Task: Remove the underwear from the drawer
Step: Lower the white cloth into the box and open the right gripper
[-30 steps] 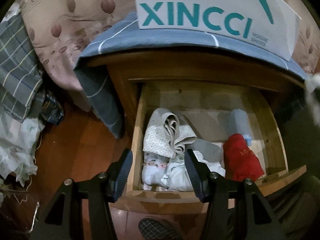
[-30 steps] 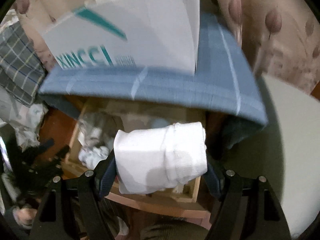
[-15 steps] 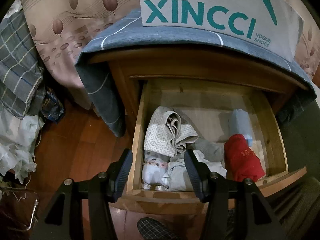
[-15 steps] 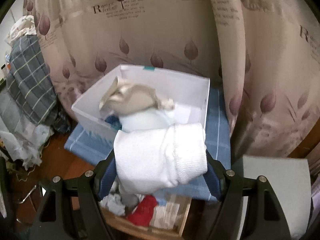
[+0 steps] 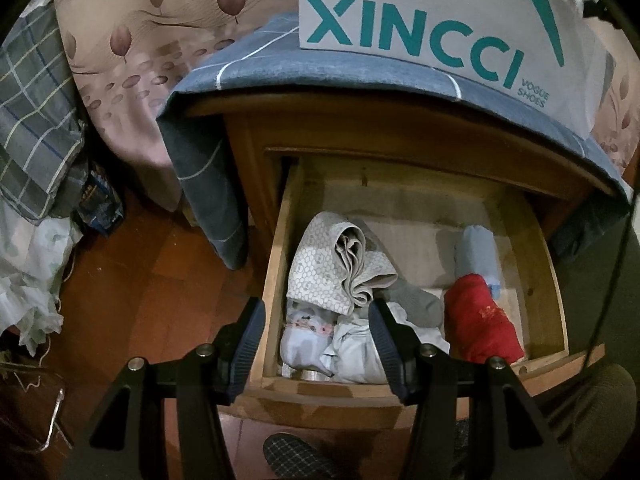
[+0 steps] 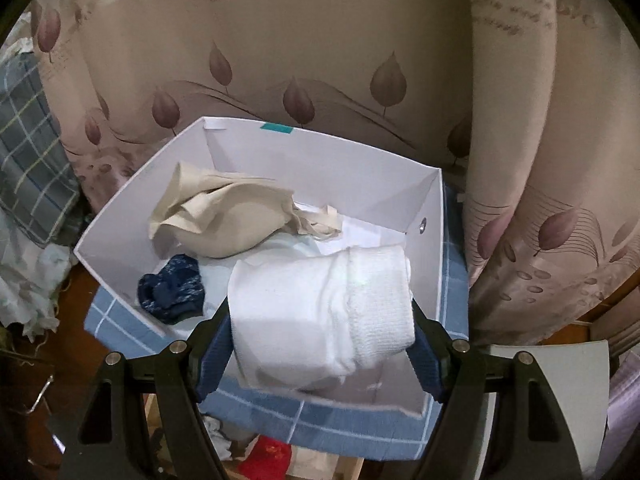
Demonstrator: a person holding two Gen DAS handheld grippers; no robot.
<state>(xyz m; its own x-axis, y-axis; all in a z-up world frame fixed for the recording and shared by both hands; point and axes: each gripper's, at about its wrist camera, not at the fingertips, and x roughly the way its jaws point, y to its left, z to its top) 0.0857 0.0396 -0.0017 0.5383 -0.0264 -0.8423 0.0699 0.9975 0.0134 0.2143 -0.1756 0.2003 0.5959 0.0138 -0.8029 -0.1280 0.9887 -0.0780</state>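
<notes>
One white rolled garment [image 6: 320,316] pinched between my right fingers [image 6: 320,344], over the shoe box [image 6: 432,240]. Risk: released early, it catches the near rim, drops toward drawer [image 5: 276,264]. Left fingers [image 5: 316,344] open, empty, above it.

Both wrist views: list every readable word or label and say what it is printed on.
"XINCCI", large teal letters on the white shoe box.
"VOGUE SHOES", small teal print beside it on the same box.
"Romantic feeling", only partly legible, printed on the leaf-patterned curtain; the smaller lines under it are too blurred to read.
Gold marking on the red garment: too small to read.
</notes>
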